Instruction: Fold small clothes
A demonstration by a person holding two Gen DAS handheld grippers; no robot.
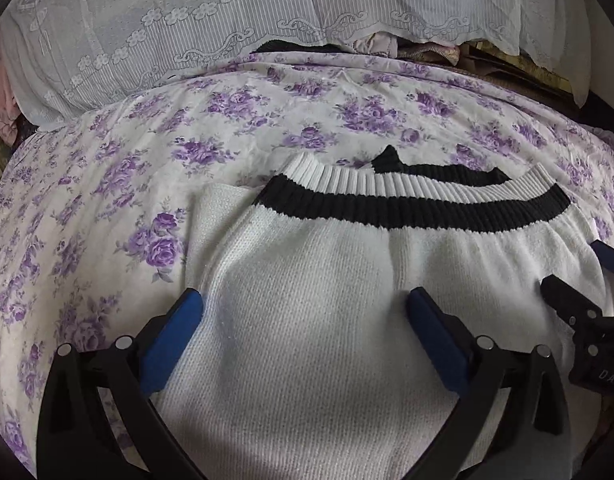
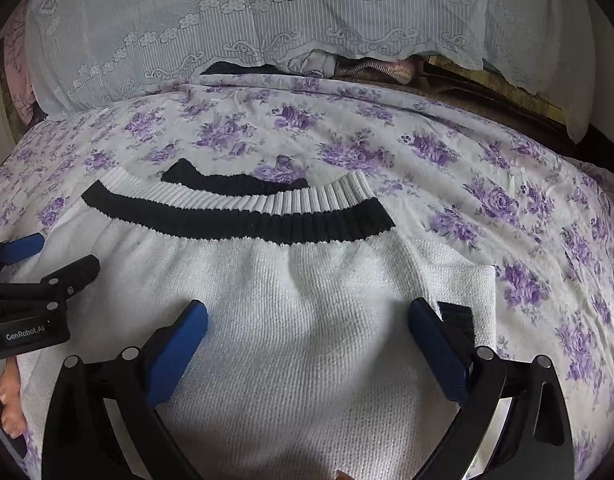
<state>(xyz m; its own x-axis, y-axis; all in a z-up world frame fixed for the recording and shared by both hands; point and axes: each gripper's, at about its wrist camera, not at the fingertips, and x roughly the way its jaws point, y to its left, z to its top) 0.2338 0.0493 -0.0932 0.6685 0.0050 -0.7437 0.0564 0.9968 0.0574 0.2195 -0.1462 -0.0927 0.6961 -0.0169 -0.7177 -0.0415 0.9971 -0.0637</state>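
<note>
Your white knitted sweater (image 1: 327, 320) lies flat on the bedsheet printed with purple flowers (image 1: 107, 184), its ribbed hem with 1 black stripe (image 1: 407, 204) turned toward the far side of the bed. A strip of black fabric (image 1: 427, 168) peeks out just past that hem. At the sweater's right side a folded white sleeve part (image 2: 467, 292) lies beside the body, and a small black cuff (image 2: 459, 316) shows just next to your right claw's finger.

Your left gripper (image 1: 305, 308) stands released, its 2 blue-padded fingers (image 1: 171, 340) spread wide over the sweater's body with nothing between them. Your right gripper (image 2: 307, 316) is likewise spread wide over the knit, grasping nothing. The 2 tools sit near each other, side by side, each showing at the edge of the other's view.

Beyond the sheet, a pale lace-trimmed cloth (image 1: 187, 40) drapes over a heap along the bed's far edge.
</note>
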